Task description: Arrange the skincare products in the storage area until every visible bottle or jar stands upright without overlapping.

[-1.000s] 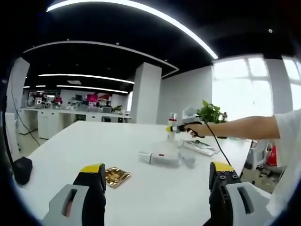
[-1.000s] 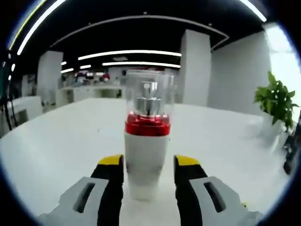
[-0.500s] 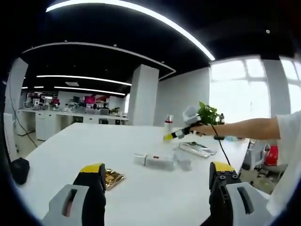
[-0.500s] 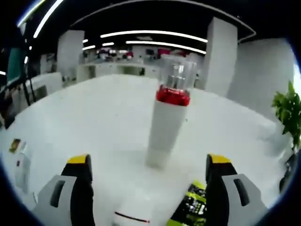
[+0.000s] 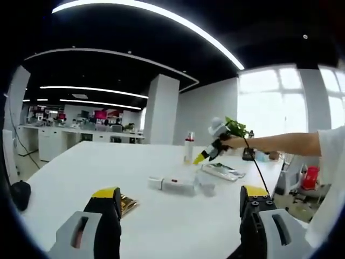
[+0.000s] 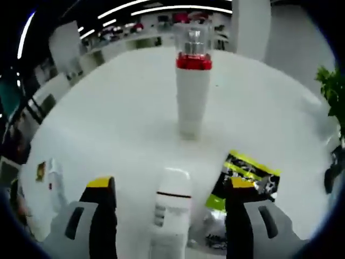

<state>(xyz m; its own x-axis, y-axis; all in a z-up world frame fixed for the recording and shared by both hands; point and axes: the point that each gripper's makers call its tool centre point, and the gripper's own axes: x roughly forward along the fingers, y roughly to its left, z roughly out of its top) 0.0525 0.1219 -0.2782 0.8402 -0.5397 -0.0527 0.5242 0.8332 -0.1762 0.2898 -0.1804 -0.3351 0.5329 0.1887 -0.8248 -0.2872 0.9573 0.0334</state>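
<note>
While the red-collared bottle [image 6: 192, 86] stands upright on the desk [image 6: 108, 124], a white bottle [image 6: 171, 208] lies flat just before it, between the wide, empty right claw [image 6: 170, 186]. Left claw [image 5: 180, 197] waits wide, so I judge most righting remains.

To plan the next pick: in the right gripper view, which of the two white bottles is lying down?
The white bottle with the thin dark band, lying between the right hand-held gripper jaws. The bottle with the red collar and clear cap stands upright behind it.

A gold foil packet [image 5: 128, 204] lies on the white surface [image 5: 64, 178] just ahead of the left fingers; a potted plant [image 5: 235, 128] stands far beyond.
</note>
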